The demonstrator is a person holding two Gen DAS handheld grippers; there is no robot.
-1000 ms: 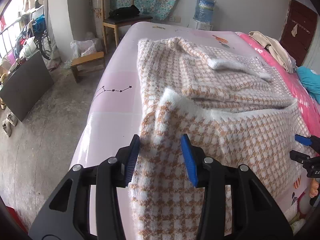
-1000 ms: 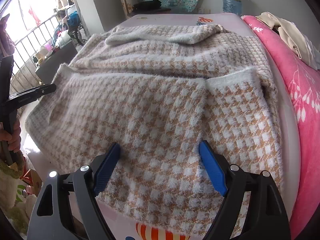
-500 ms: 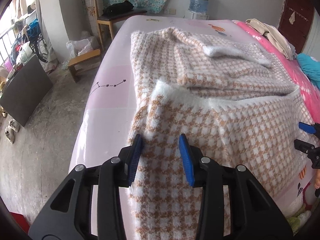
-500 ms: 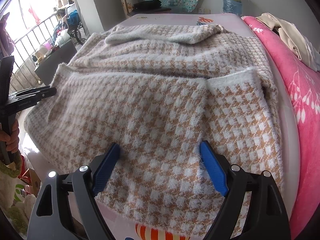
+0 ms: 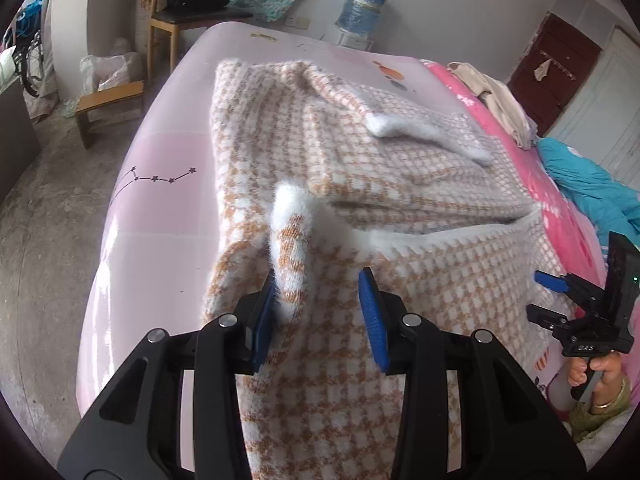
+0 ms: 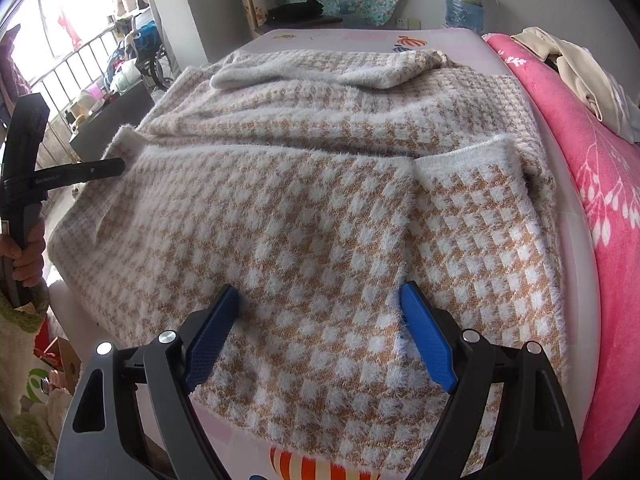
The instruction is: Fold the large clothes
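A large fuzzy tan-and-white checked sweater (image 5: 360, 168) lies spread on the pink bed sheet (image 5: 160, 152); it fills the right wrist view (image 6: 320, 200). My left gripper (image 5: 318, 296) is open, its jaws astride a raised fold at the sweater's left edge, with the fluffy white cuff (image 5: 290, 204) standing up just ahead. My right gripper (image 6: 320, 312) is open, its jaws wide apart and low over the sweater's near hem. Each gripper shows in the other's view: the right gripper (image 5: 560, 296) at the right edge, the left gripper (image 6: 80, 172) at the left edge.
A bright pink blanket (image 6: 592, 168) with beige clothes (image 6: 568, 64) lies along the bed's right side, with a teal cloth (image 5: 592, 188) near it. A wooden chair (image 5: 192, 12), a low stool (image 5: 108, 100) and a water jug (image 5: 364, 4) stand beyond the bed.
My left gripper has moved forward to the sweater's left edge, and a fold with the white cuff now rises between its jaws. The right gripper has hardly moved.
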